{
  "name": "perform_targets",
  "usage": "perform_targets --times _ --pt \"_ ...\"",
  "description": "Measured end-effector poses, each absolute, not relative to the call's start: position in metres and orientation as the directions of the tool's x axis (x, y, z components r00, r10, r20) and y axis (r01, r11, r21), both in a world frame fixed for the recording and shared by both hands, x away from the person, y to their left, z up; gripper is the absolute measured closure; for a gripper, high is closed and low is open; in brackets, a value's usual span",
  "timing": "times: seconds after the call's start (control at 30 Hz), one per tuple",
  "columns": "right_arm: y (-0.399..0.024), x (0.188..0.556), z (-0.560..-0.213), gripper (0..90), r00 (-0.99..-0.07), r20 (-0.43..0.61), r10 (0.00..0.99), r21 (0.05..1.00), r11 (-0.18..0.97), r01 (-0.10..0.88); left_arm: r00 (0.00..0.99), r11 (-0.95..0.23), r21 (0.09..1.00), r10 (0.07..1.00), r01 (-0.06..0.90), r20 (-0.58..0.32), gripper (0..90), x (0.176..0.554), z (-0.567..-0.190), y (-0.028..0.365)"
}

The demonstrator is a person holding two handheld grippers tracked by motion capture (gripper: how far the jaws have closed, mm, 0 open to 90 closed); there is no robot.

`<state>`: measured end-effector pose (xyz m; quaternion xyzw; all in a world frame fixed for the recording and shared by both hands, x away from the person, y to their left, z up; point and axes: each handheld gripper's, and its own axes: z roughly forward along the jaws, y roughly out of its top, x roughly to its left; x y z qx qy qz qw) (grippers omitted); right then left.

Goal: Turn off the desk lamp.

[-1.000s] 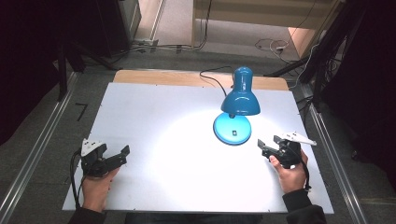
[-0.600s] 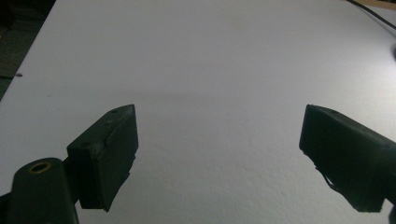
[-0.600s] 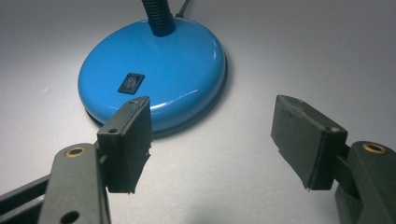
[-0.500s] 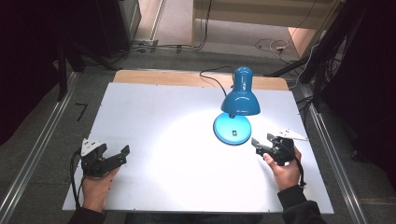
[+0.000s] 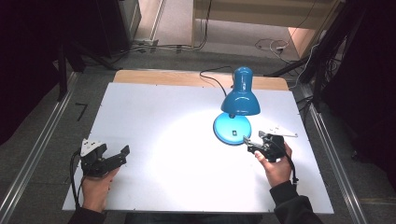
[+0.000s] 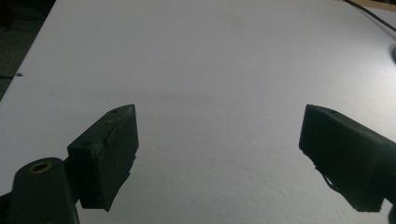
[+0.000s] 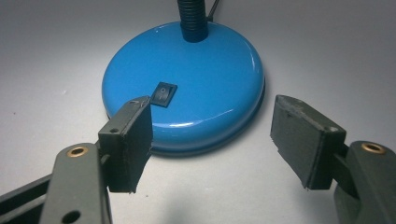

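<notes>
A blue desk lamp (image 5: 240,97) stands lit at the right of the white table (image 5: 163,116), its shade bent down over its round base (image 5: 224,127). The base (image 7: 210,84) carries a small black rocker switch (image 7: 165,94) on top. My right gripper (image 5: 248,143) is open just in front of the base, jaws pointing at it; in the right gripper view (image 7: 212,135) the left jaw tip lies close below the switch without touching it. My left gripper (image 5: 120,157) rests open near the table's front left, and nothing lies between its jaws (image 6: 219,140).
The lamp's black cable (image 5: 212,77) runs off the far edge over a wooden strip (image 5: 163,77). A bright pool of light (image 5: 187,126) falls on the middle of the table. Metal rails (image 5: 327,140) run along both sides.
My right gripper has moved left and slightly forward, closing in on the lamp base. The left gripper has stayed where it was.
</notes>
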<state>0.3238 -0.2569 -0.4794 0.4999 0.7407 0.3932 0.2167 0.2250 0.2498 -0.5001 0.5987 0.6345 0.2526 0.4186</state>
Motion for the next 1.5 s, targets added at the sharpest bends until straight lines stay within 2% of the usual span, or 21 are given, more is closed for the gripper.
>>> perform_targets --times 0.73,1.0,1.17,1.5 --pt "-0.246 0.332 -0.484 32.4 -0.423 0.07 0.904 0.796 0.205 0.569 0.067 0.155 0.821 0.971 0.55 -0.229 12.5 0.225 -0.5 0.249" --pt "-0.242 0.335 -0.486 36.6 -0.422 0.062 0.905 0.793 0.212 0.571 0.07 0.155 0.822 0.971 0.549 -0.23 12.5 0.225 -0.5 0.249" --pt "-0.239 0.337 -0.487 43.0 -0.418 0.043 0.907 0.793 0.224 0.567 0.07 0.154 0.822 0.971 0.549 -0.229 12.6 0.225 -0.5 0.249" --pt "-0.235 0.342 -0.491 68.6 -0.419 0.055 0.906 0.795 0.214 0.568 0.073 0.154 0.822 0.97 0.549 -0.23 12.8 0.225 -0.5 0.25"
